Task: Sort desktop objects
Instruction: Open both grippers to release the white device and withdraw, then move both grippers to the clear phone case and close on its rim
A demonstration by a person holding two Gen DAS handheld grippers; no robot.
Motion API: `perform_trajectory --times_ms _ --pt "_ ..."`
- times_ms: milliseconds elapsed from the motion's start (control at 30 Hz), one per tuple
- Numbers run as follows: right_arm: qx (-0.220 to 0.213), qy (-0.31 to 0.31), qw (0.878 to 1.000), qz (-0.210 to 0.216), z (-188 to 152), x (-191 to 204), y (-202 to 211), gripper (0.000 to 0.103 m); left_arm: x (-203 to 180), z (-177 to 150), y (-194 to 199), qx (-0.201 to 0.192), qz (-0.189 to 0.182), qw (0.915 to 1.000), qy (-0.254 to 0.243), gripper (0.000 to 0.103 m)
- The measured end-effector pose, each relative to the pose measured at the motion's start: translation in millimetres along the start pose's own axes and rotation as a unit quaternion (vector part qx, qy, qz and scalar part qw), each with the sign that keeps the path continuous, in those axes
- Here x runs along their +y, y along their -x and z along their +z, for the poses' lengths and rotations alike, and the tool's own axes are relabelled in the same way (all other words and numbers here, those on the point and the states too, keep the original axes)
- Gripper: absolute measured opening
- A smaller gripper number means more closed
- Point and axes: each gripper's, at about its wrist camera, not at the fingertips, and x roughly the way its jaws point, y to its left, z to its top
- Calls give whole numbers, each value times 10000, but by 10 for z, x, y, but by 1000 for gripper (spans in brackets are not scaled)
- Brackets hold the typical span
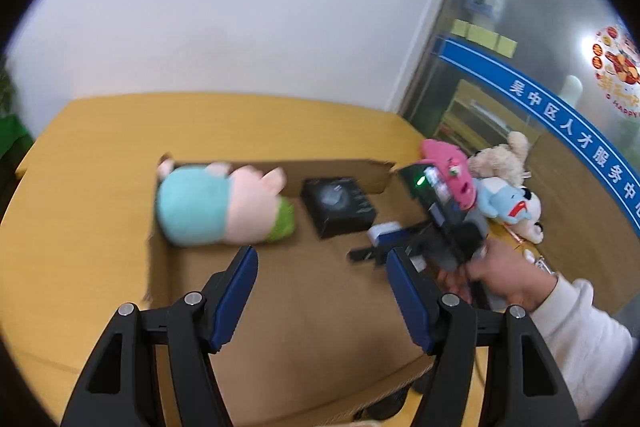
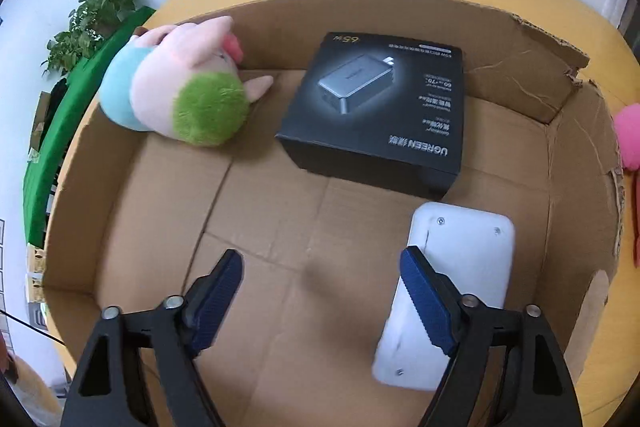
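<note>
- Resting in cardboard box (image 2: 120, 227), far left: pig plush (image 2: 176, 95); beside it, charger box (image 2: 376, 107).
- Hovering spread, pinching nothing: left gripper (image 1: 320, 291), right gripper (image 2: 320, 291).
- Lying under right finger: white device (image 2: 460, 267); lifting clear before reaching for plush pile (image 1: 500, 183).

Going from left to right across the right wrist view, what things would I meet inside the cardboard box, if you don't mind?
Pig plush → black charger box → white device, all lying on the floor of the cardboard box.
</note>
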Motion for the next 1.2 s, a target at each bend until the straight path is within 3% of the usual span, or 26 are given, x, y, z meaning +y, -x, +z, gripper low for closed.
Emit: perform_trajectory --times_ms 267,433,567,867,1033,1133,1200 --pt "-64 -224 9984 -518 -49 -76 71 79 194 -341 157 119 31 9998 173 67" --pt "-281 -178 9994 58 -70 26 202 80 269 -432 174 142 -26 9995 291 67" --pt "-26 -63 9993 376 -21 145 71 80 280 -485 186 168 -47 9992 354 67" --pt "214 -558 9976 -344 -91 -167 -53 80 337 -614 190 271 -46 9987 424 67" --pt "122 -684 9975 -149 -161 -264 16 80 359 -693 195 356 -8 9985 425 67" --pt "0 -560 9980 -305 -189 -210 95 81 359 -743 247 350 24 9985 423 67" --pt "-136 -351 9985 -387 -224 -97 207 88 369 -796 290 360 16 9985 406 67"
